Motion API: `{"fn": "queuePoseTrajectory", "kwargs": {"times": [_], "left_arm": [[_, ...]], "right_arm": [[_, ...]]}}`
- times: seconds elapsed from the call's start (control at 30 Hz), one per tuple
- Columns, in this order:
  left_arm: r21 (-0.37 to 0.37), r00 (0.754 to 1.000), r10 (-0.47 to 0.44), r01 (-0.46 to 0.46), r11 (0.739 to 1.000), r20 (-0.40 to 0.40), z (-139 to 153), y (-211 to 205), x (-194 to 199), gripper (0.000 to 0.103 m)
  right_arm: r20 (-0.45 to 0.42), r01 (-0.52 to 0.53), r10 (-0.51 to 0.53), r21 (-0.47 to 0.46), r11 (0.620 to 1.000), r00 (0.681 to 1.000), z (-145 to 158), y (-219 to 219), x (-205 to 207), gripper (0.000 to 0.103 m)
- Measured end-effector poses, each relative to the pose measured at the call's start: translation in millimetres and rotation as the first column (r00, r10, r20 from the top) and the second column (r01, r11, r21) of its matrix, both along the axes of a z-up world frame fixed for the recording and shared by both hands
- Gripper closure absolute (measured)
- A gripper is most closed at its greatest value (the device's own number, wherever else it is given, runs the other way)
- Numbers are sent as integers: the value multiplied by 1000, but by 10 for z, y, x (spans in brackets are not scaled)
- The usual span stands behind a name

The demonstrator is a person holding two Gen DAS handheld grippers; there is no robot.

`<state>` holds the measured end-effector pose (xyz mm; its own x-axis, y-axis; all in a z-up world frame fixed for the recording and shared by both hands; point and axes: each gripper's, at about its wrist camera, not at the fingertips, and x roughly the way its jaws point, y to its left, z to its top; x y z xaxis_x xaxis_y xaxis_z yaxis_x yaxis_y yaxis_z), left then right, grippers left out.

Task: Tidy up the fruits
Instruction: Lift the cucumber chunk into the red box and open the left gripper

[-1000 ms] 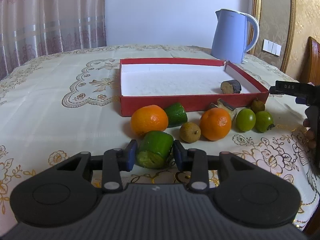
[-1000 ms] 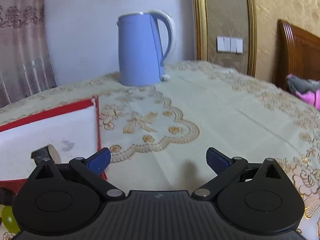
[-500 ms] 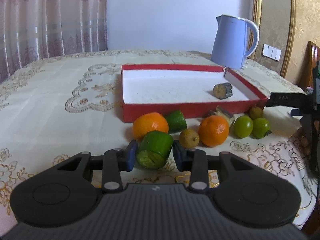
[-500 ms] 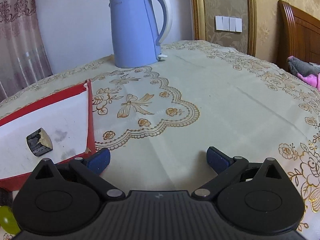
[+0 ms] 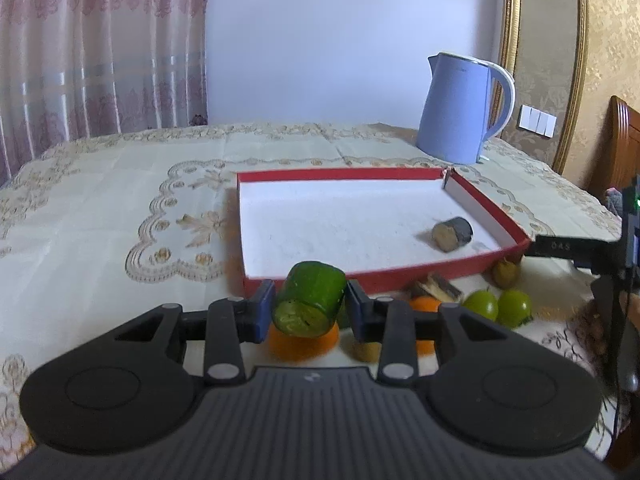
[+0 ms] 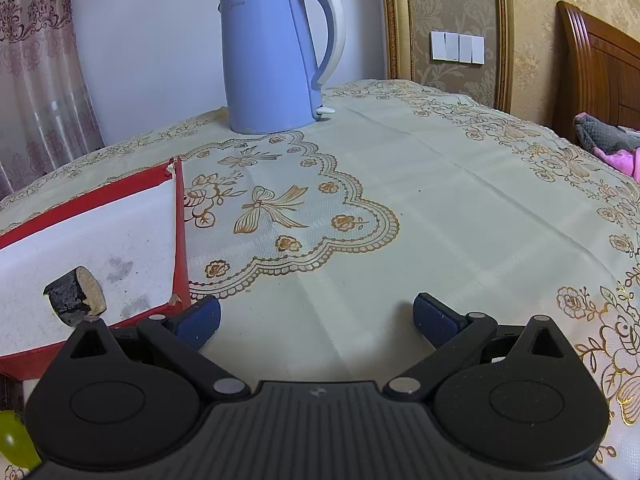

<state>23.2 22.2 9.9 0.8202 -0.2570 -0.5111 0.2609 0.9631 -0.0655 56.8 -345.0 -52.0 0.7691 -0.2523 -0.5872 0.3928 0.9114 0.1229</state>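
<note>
My left gripper (image 5: pixel 310 312) is shut on a green cucumber chunk (image 5: pixel 311 299), held in the air just in front of the red tray (image 5: pixel 372 173). One dark cut piece (image 5: pixel 452 233) lies inside the tray at its right end, also seen as the dark piece (image 6: pixel 76 296) in the right wrist view. Under and behind the held chunk sit an orange (image 5: pixel 300 342), a second orange (image 5: pixel 425 304), a brown fruit (image 5: pixel 366 350) and two green fruits (image 5: pixel 498 306). My right gripper (image 6: pixel 316 316) hangs open over bare tablecloth right of the red tray (image 6: pixel 180 248).
A blue kettle (image 5: pixel 460 108) stands behind the tray's far right corner, kettle (image 6: pixel 276 56) straight ahead in the right wrist view. Another brown fruit (image 5: pixel 506 272) and a cut dark piece (image 5: pixel 434 286) lie by the tray's front wall. The other gripper's black body (image 5: pixel 580 248) is at the right edge.
The left gripper has lifted the cucumber chunk off the table toward the tray; the fruits now lie below it. The right gripper has tilted a little, still open.
</note>
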Motion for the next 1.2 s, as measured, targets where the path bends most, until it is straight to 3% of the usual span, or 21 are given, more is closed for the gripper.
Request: {"fn": "queuePoseTrajectory", "kwargs": {"times": [0.3,0.63,0.87,1.2], "left_arm": [[17,999,33,-33,999,5,144,-128,659,69],[99,992,113,-108,989,-51,-93,-316,1464,69],[89,986,148,-141,986,-76,-177,-271,1671,69],[122,984,122,-107,987,-130,-258,-322,1771,67]], "right_arm": [[-1,0,0,-1,1000,1000,-1,-1,4,0],[-5,0,0,-5,1000,1000,-2,6,12,0],[-7,0,0,-7,1000,1000,0,8,12,0],[-12,0,0,-14,1000,1000,-4,15,20,0]]}}
